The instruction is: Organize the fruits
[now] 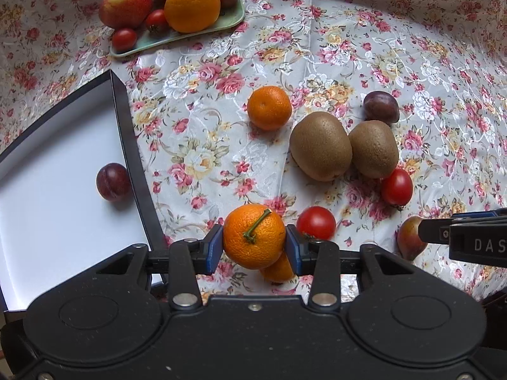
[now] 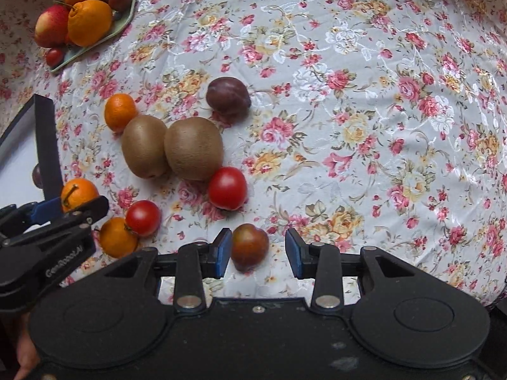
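Observation:
My left gripper (image 1: 254, 248) is shut on a stemmed mandarin (image 1: 254, 236), held above another mandarin (image 1: 279, 269) on the floral cloth. A black box with a white floor (image 1: 57, 164) lies to its left and holds one plum (image 1: 113, 182). My right gripper (image 2: 258, 253) is open around a reddish-brown plum (image 2: 249, 245) that rests on the cloth, closer to the left finger. Loose on the cloth are two kiwis (image 1: 320, 145) (image 1: 374, 148), two tomatoes (image 1: 316, 222) (image 1: 396, 186), a third mandarin (image 1: 269, 107) and a dark plum (image 1: 380, 107).
A green tray (image 1: 234, 20) at the back left carries an apple (image 1: 125, 3), large oranges (image 1: 192, 6), small tomatoes and plums. The box's black wall (image 1: 131, 158) stands between the held mandarin and the box floor. Floral cloth (image 2: 380, 126) stretches to the right.

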### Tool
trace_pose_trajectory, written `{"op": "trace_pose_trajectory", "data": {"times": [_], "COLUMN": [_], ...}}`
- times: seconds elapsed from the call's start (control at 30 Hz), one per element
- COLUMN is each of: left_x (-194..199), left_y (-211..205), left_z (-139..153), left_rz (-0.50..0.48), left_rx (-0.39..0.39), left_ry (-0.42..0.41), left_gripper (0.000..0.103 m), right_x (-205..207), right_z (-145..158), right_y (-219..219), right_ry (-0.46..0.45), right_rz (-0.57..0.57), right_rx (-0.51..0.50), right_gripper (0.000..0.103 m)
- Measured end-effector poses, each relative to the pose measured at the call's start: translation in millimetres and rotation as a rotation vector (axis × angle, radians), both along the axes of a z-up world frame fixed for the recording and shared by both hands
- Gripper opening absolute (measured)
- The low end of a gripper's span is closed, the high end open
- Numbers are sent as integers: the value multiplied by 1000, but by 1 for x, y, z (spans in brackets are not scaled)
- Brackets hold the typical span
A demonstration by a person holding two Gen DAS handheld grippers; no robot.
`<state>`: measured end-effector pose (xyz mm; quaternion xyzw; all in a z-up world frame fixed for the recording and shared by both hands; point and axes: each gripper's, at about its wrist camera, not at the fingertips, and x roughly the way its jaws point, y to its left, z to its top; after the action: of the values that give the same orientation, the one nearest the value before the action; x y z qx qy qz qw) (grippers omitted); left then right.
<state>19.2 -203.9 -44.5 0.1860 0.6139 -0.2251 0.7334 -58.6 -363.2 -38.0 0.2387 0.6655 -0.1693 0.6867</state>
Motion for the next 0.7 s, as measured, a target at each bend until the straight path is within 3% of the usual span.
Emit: {"op": "trace_pose_trajectory", "data": {"times": [0.3,0.63,0.7], "left_x": [-13,-21,-20], "left_y": [18,20,17], "left_z": [7,21,19], "left_rz": [28,9,3], "left_rx": [-58,-111,-89], "left_ry": [10,-87,-112], "left_gripper": [49,49,49], "right_x": [-18,-30,-31], "right_z": [-6,-1,0], "right_y": [5,8,8], "right_ry": [-26,-51,-51], "right_rz": [-61,-120,-120], "right_rx": [32,14,7], "right_gripper": [40,39,40]}}
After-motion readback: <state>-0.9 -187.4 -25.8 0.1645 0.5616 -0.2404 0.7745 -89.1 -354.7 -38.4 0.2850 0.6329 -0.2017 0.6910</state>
